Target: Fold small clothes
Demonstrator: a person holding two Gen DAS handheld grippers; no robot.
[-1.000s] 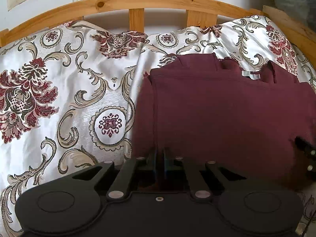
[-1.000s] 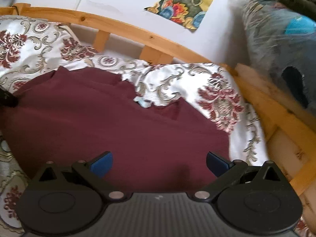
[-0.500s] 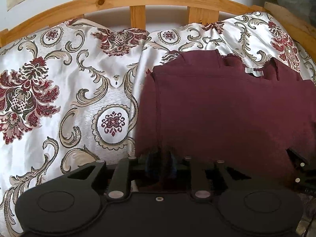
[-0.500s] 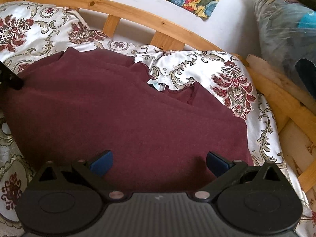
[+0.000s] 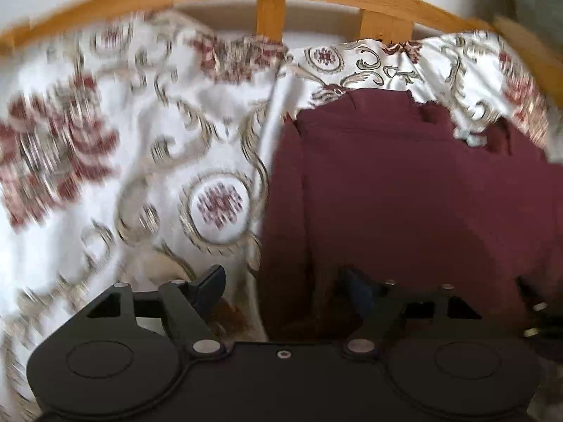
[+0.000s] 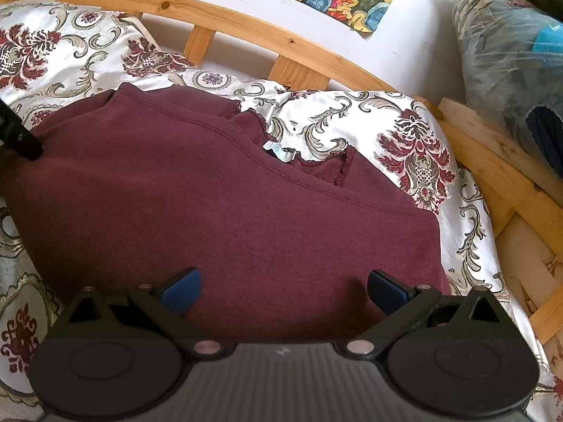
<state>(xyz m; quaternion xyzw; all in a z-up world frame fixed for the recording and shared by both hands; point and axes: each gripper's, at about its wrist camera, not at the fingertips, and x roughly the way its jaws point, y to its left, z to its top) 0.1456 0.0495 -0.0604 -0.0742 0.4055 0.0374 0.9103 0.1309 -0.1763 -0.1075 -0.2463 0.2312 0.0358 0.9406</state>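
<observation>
- While both wrist views show it, one maroon garment [image 6: 218,211] lies flat on the floral bedspread [image 6: 404,133] (one wooden bed frame [image 6: 246,28] behind).
- left gripper [image 5: 285,285] — fingers spread, straddling the garment's left edge.
- right gripper [image 6: 281,288] — two blue pads [image 6: 181,286] wide apart over the near hem, gripping nothing.

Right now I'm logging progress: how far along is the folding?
Done: the maroon top lies flat on the floral bedspread, one side apparently folded in. In hand: nothing; the left gripper and right gripper are open over its near edge. Left: further folds.
</observation>
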